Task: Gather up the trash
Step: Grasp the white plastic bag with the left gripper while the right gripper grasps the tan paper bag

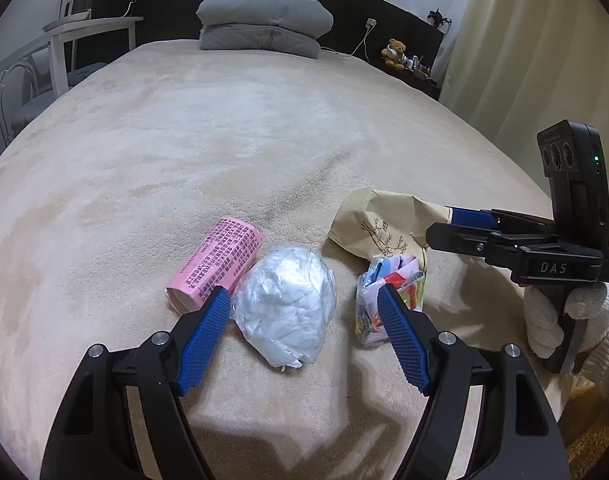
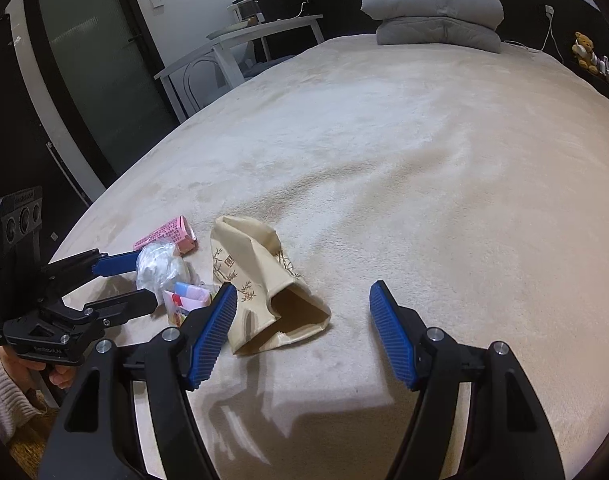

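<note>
On the bed (image 2: 424, 160), both grippers gape empty beside an open, empty paper bag (image 2: 260, 276).

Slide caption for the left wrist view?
Open left claw straddles a white plastic wad on the bed.

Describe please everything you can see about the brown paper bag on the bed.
The brown paper bag looks like thin kraft paper, creased and crumpled, printed with dark bamboo-like sprigs and a small square mark. It lies on its side on the beige blanket, mouth gaping open toward the right gripper, and its visible inside looks empty. It is the rightmost piece of trash; the colorful wrapper lies against its left edge. Neither gripper holds it; the right gripper's left finger overlaps its edge in view, contact unclear.
</note>
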A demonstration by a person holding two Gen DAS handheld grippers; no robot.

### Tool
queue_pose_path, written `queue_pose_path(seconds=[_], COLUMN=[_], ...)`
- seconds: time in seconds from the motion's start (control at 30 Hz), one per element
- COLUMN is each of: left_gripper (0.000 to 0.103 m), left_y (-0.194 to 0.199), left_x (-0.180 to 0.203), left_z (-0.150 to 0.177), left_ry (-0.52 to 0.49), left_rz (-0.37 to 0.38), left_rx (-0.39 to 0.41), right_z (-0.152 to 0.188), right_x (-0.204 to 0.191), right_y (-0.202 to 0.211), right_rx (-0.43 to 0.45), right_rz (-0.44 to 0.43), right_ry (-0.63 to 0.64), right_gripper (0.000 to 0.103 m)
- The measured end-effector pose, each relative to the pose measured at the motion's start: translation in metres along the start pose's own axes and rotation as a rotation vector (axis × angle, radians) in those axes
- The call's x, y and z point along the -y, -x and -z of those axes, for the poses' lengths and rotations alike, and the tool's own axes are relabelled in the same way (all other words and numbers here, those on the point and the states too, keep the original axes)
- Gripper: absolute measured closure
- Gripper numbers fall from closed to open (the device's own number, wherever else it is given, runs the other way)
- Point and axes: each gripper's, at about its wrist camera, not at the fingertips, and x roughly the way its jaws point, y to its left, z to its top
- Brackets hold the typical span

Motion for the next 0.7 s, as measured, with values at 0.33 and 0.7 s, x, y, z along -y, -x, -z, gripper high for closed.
queue_pose_path(seconds=[0.33,0.7], left_gripper=[0.053,0.057], left_y=[-0.011,0.005], left_x=[0.002,0.007], left_z=[-0.001,-0.001], left_ry=[-0.052,-0.06], left_rz=[-0.023,-0.019], left_rx=[-0.016,0.045], right_z=[0.003,0.008], right_x=[-0.014,-0.025], right_y=[-0.008,0.017], right_rx=[-0.014,0.054], right_rz=[0.019,0.08], right_ry=[0.077,0.13], right_gripper=[0.07,0.083])
